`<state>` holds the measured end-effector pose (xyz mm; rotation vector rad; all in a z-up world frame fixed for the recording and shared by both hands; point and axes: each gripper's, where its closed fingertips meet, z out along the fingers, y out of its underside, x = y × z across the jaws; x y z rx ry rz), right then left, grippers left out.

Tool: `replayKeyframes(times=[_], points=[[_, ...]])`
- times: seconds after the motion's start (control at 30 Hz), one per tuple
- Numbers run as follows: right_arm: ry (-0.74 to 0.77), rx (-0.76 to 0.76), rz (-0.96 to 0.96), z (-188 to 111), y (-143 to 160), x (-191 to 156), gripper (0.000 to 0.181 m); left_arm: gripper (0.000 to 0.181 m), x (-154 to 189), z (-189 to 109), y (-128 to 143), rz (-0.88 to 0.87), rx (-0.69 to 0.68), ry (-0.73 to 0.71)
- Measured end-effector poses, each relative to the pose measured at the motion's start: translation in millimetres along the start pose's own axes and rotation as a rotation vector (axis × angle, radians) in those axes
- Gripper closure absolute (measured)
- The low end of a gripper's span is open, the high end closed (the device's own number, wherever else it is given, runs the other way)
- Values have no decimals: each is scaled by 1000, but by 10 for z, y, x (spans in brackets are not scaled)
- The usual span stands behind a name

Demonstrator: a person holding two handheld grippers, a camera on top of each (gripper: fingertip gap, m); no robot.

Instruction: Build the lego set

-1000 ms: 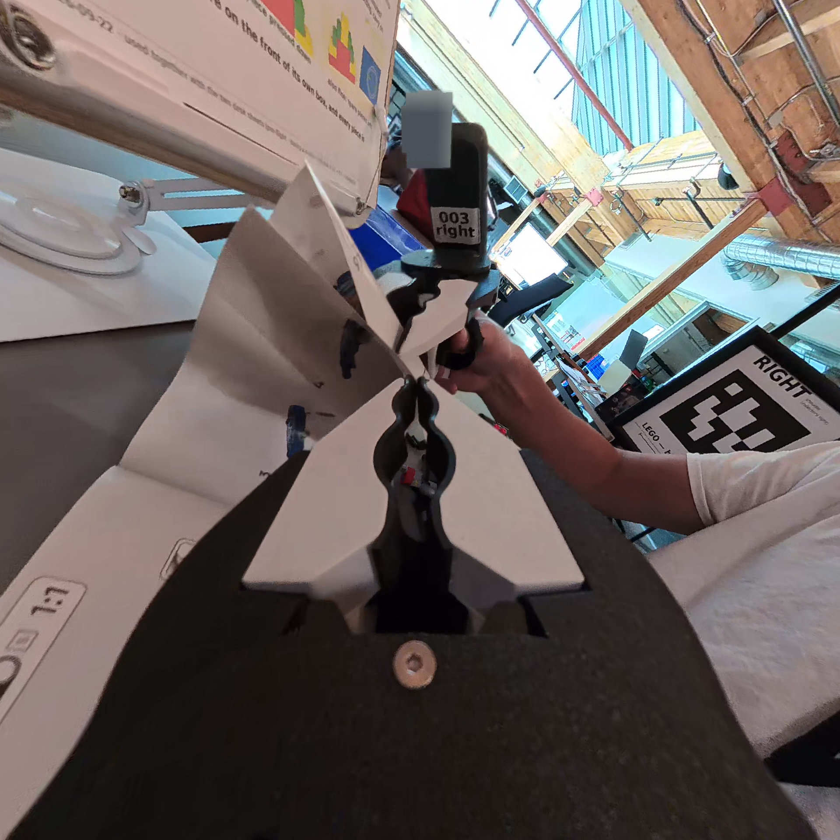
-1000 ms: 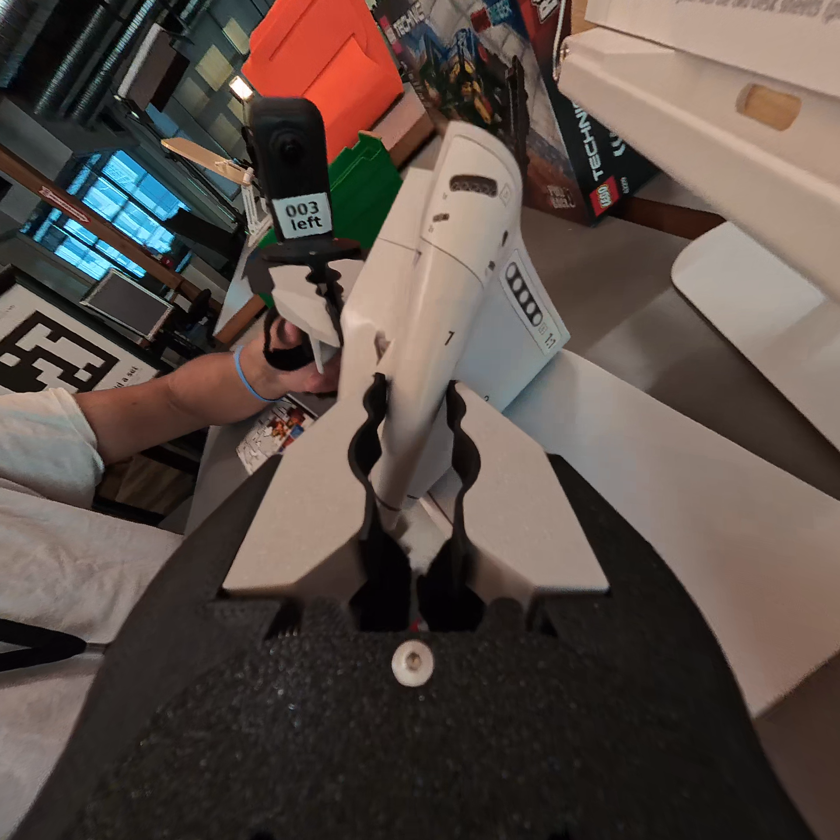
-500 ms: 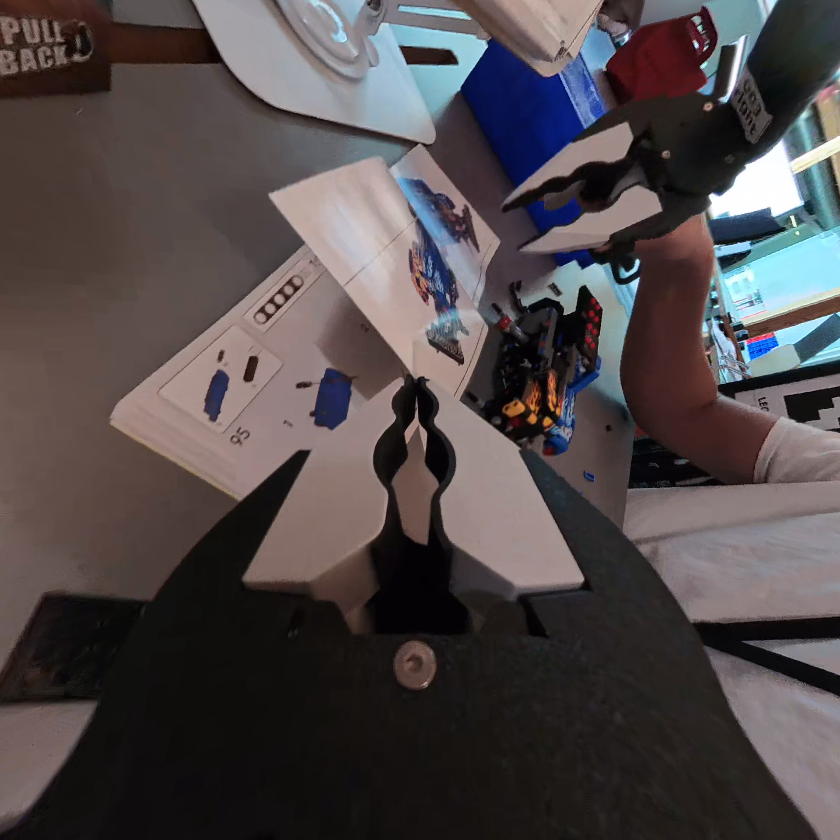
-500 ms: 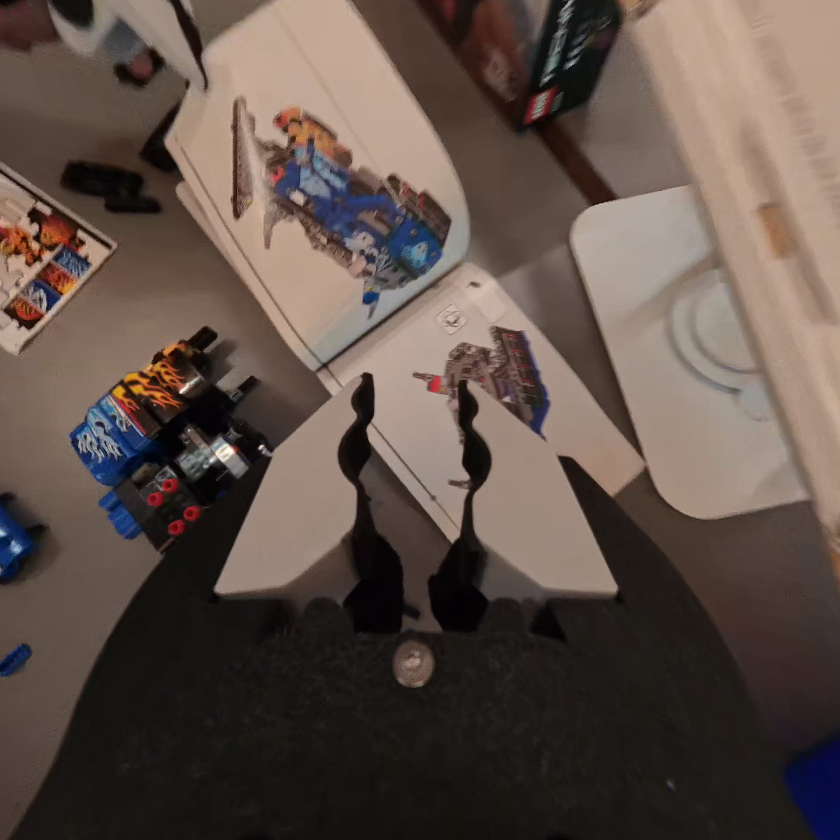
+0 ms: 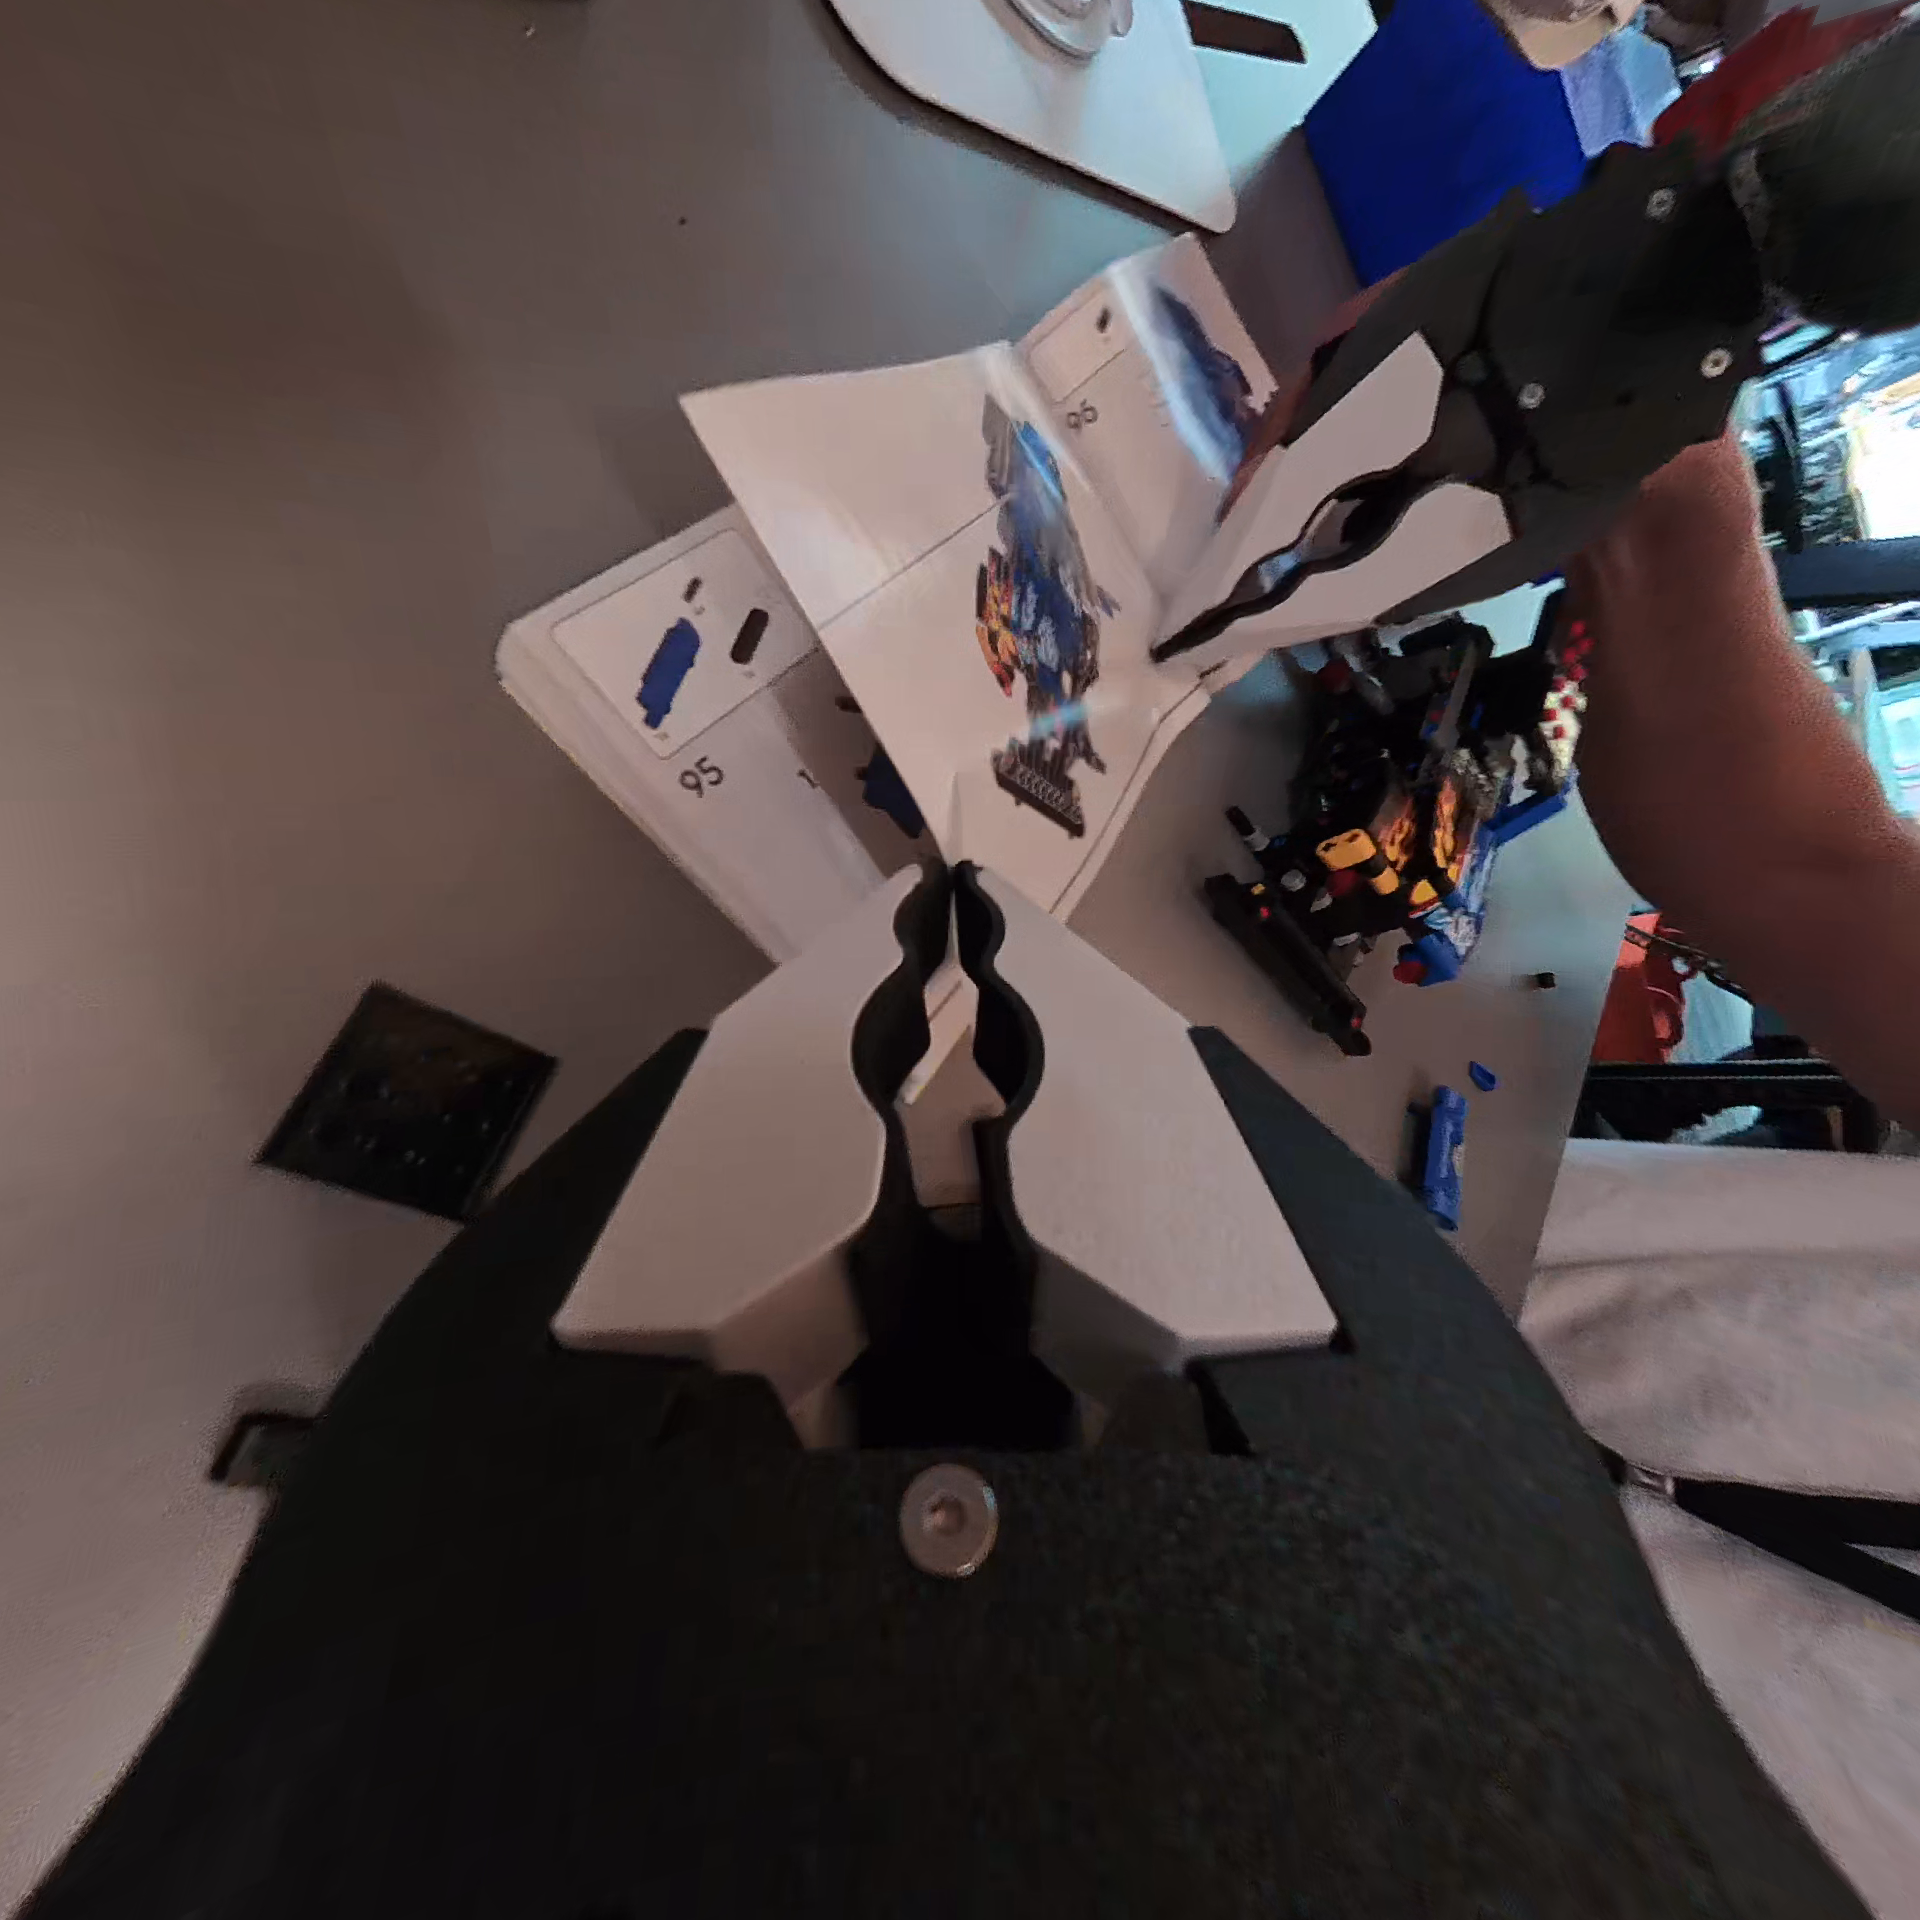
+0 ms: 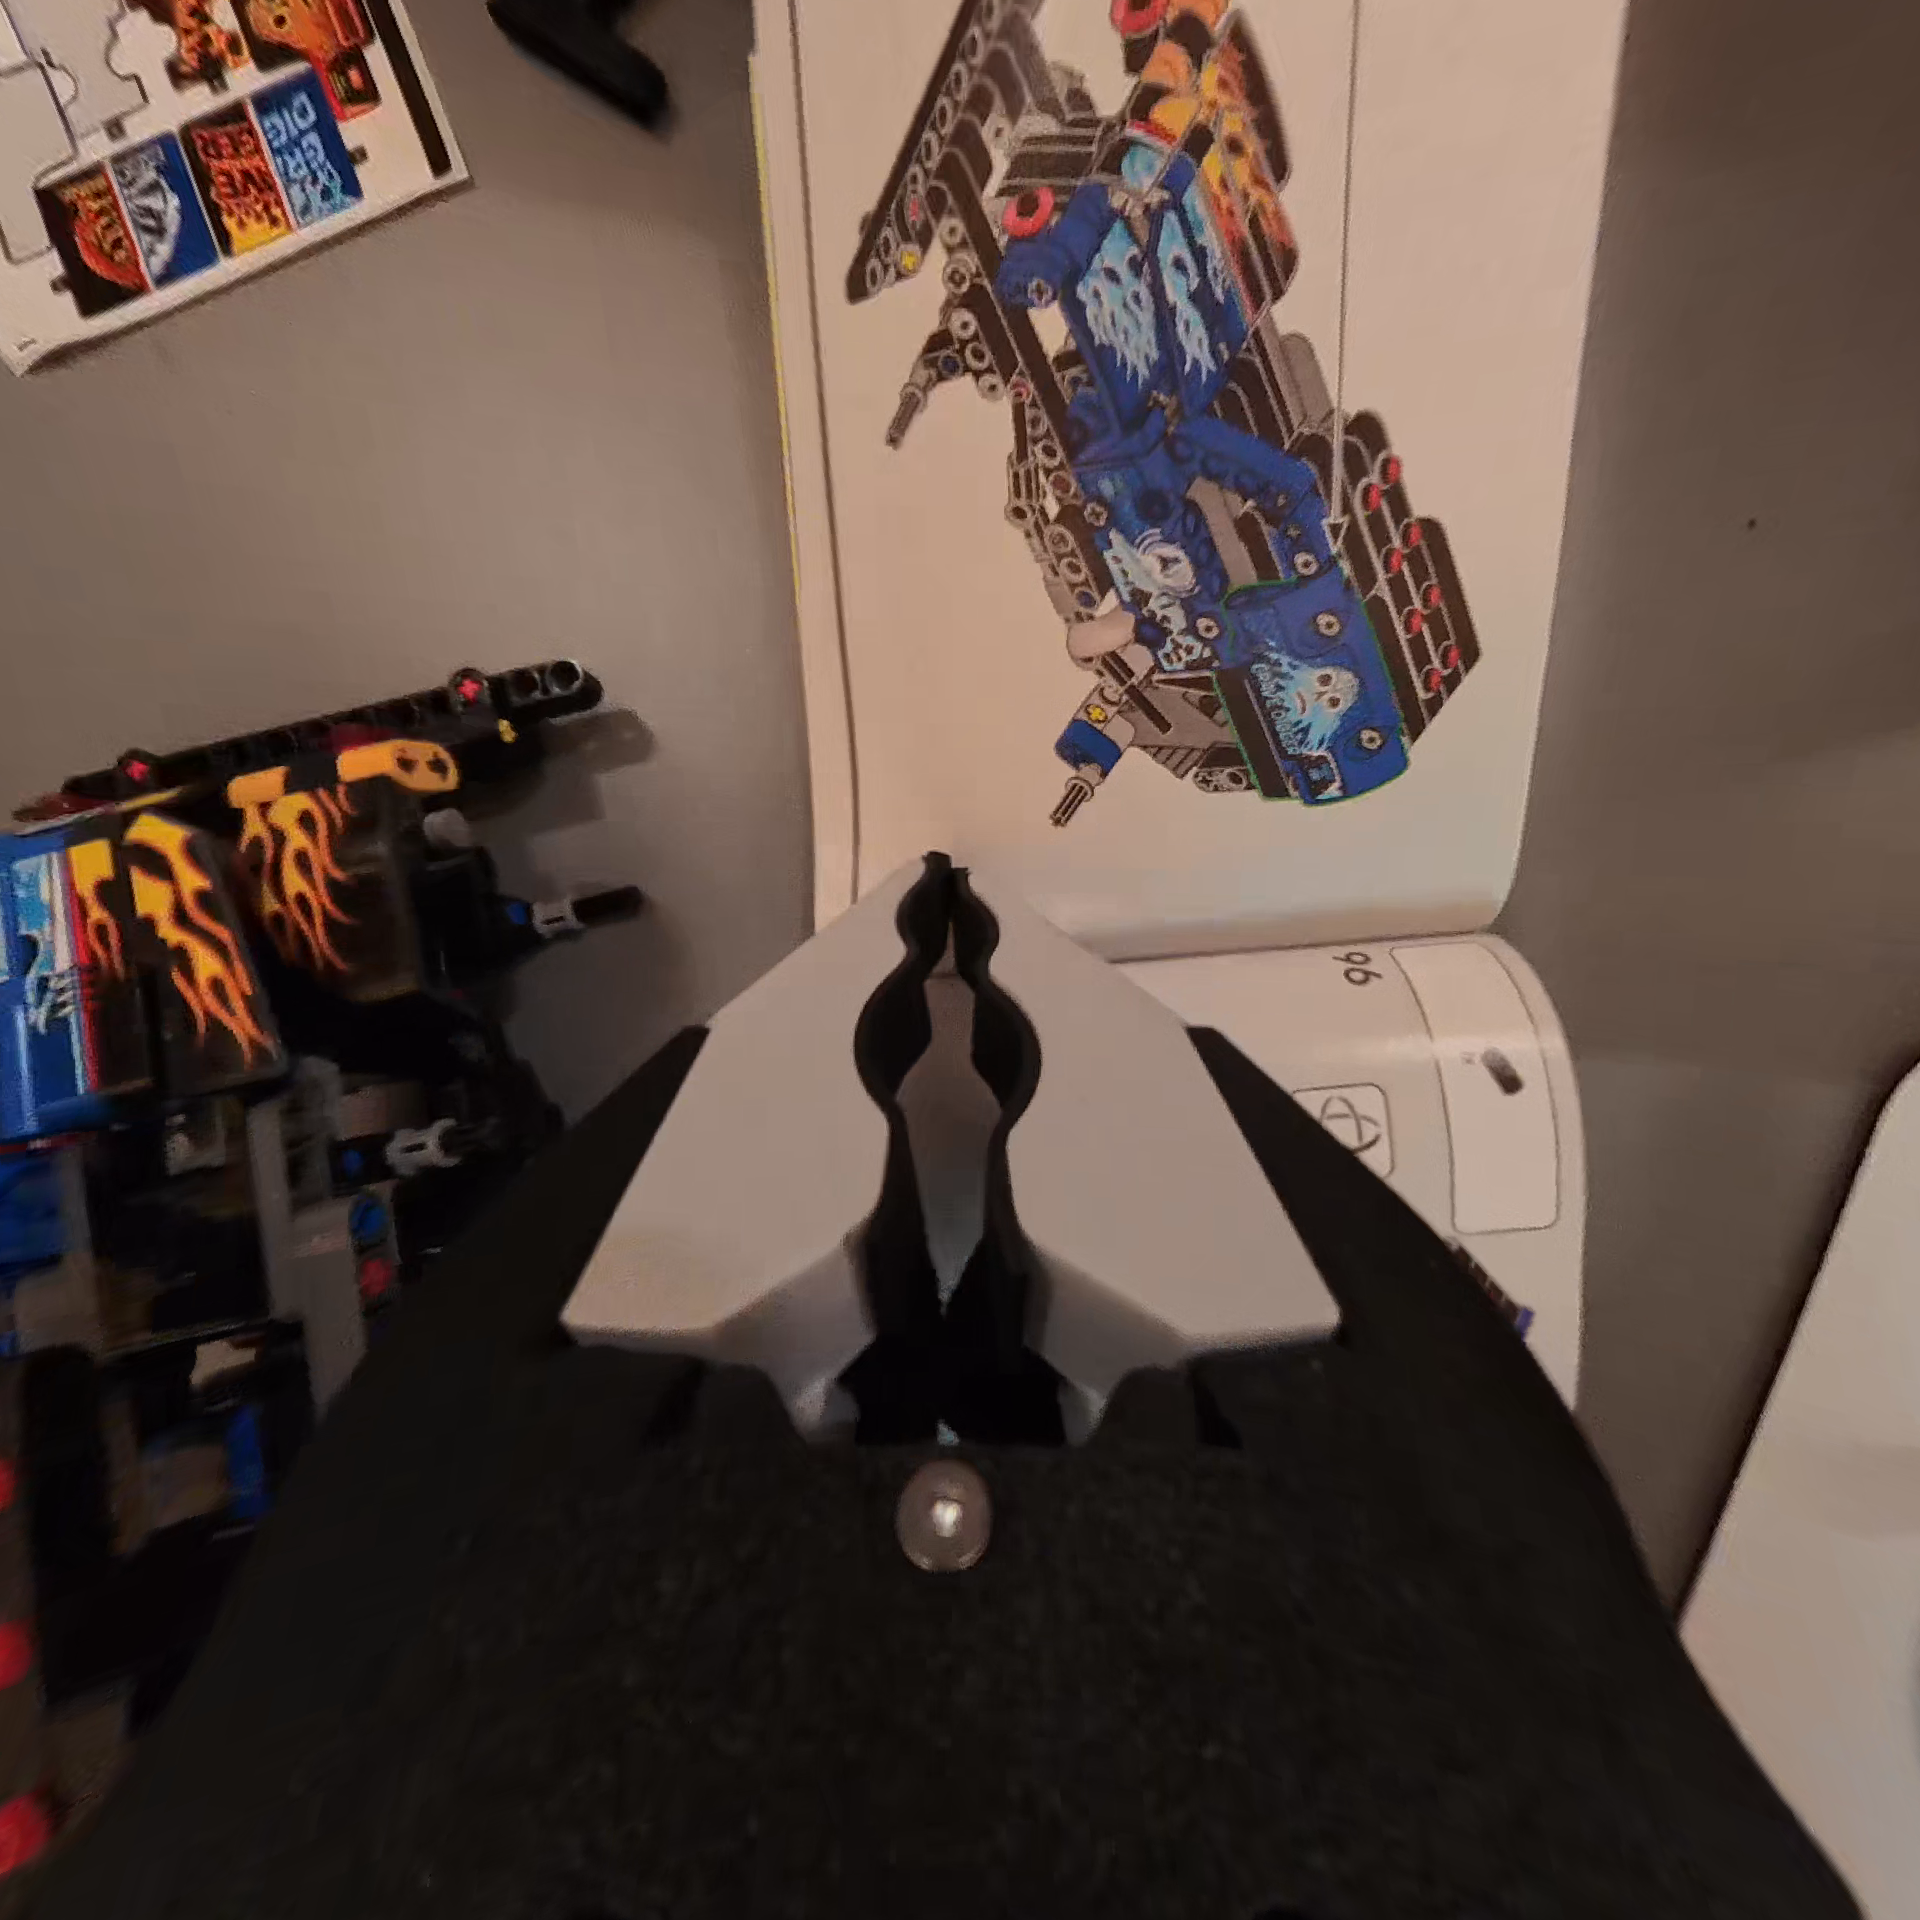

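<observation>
The open instruction booklet (image 5: 914,488) lies on the grey table. My left gripper (image 5: 952,883) is shut on the lower corner of one page, which stands up off the booklet. My right gripper (image 6: 940,868) is shut, with its tips at the booklet's (image 6: 1455,312) fold below the printed truck picture; I cannot tell if it pinches paper. It also shows in the left wrist view (image 5: 1169,649), tips on the fold. The part-built black, blue and flame-patterned lego model (image 5: 1392,831) sits right of the booklet, and left of it in the right wrist view (image 6: 208,883).
A sticker sheet (image 6: 208,177) and a black part (image 6: 592,52) lie beyond the model. A loose blue piece (image 5: 1442,1153) lies near the table's front edge. A white stand base (image 5: 1039,94), a blue box (image 5: 1444,135) and a dark square plate (image 5: 405,1101) are on the table.
Both grippers came down from holding the booklet in the air to the table. The right gripper went from open to shut at the fold. The left kept its grip on the page.
</observation>
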<state>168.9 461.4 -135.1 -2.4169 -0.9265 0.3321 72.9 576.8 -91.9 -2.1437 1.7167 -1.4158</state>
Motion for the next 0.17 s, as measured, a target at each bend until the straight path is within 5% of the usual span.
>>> replayKeyframes(times=[0.03, 0.17], points=[[-6, -13, -8, 31, -5, 0, 181, 181, -85, -31, 3, 1, 2, -56], [-25, -30, -8, 77, 9, -1, 181, 164, -349, -359, -300, 155, 115, -394]])
